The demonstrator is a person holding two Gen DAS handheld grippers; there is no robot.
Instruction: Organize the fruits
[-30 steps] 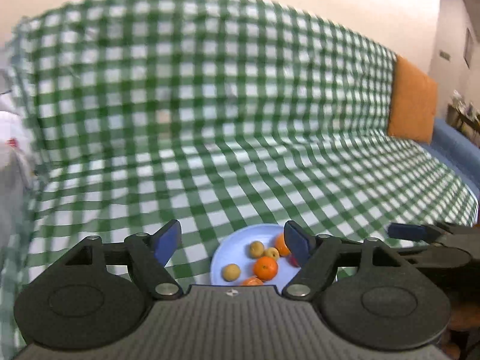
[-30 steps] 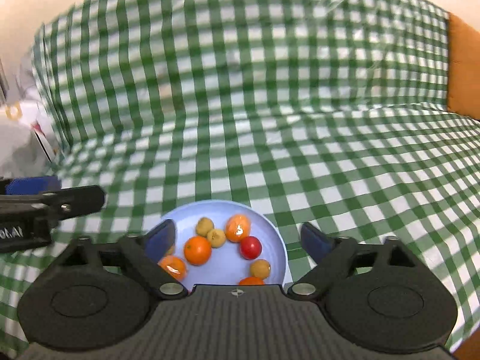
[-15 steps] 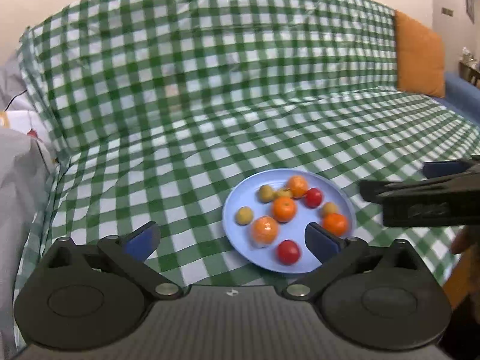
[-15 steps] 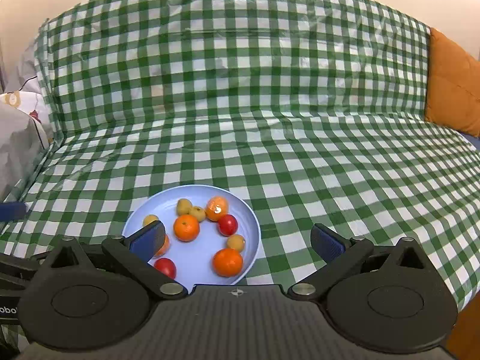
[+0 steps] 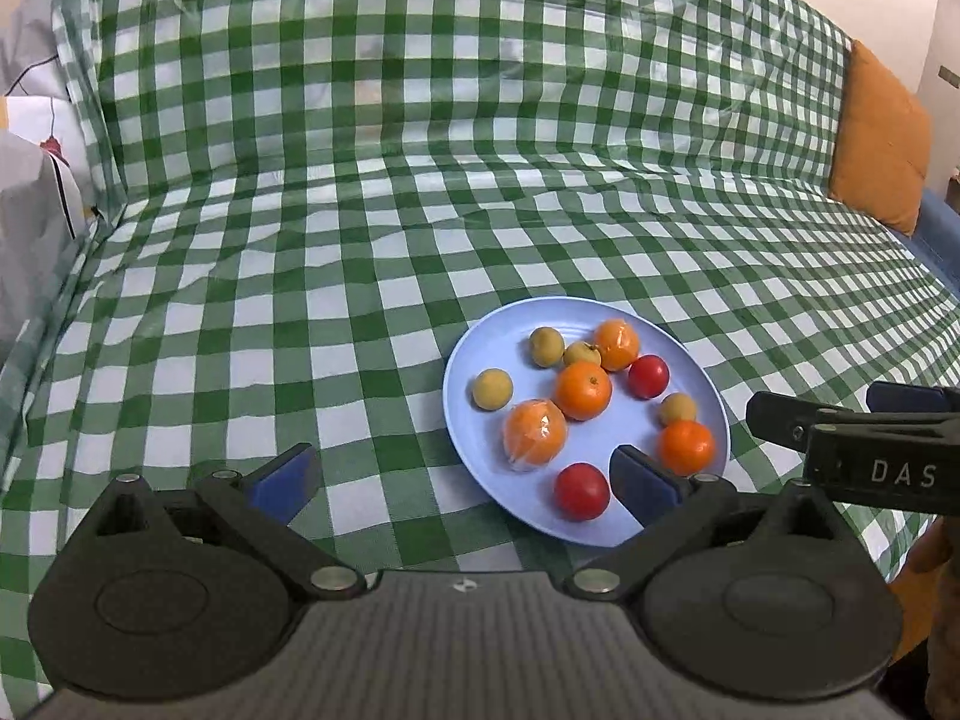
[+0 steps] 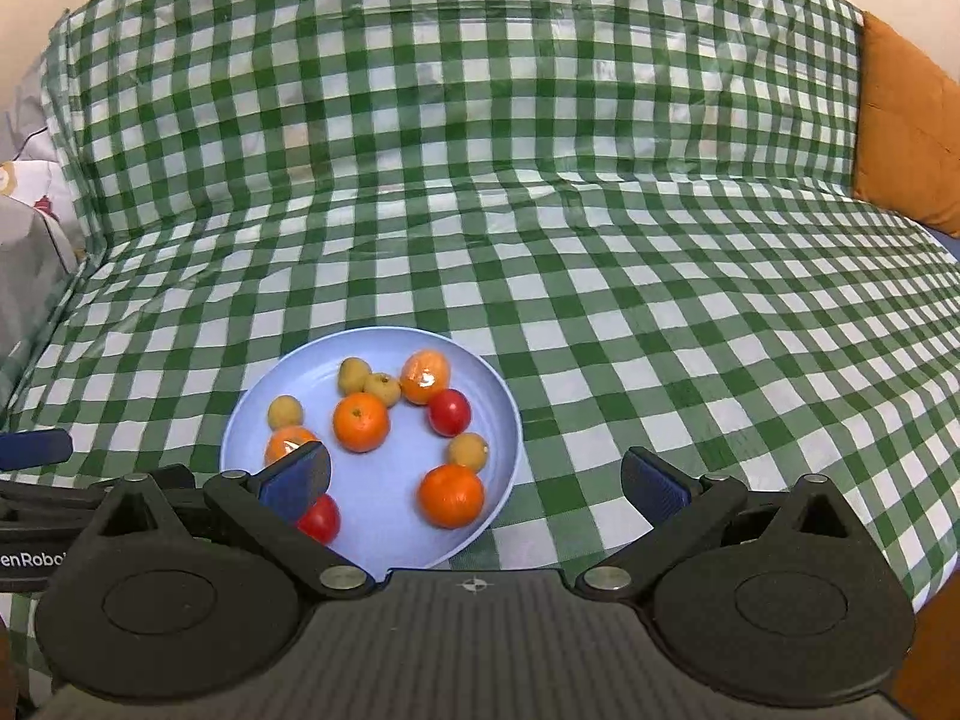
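**Nine fruits on one plate, both grippers wide and empty**

I see my left gripper (image 5: 459, 483) spread fully wide, gripping nothing, above the checked cloth (image 5: 300, 276) beside the plate's left edge. The blue plate (image 5: 480, 360) sits on the cloth and carries all the fruit. I count four small yellow fruits (image 5: 492, 389), three oranges (image 5: 582, 390), one of them, the wrapped orange (image 5: 534, 433), in clear film, and two red tomatoes (image 5: 581, 491). My right gripper (image 6: 474, 483) is also fully wide and empty, over the plate's right edge. One orange cushion (image 6: 906, 138) lies at the far right.
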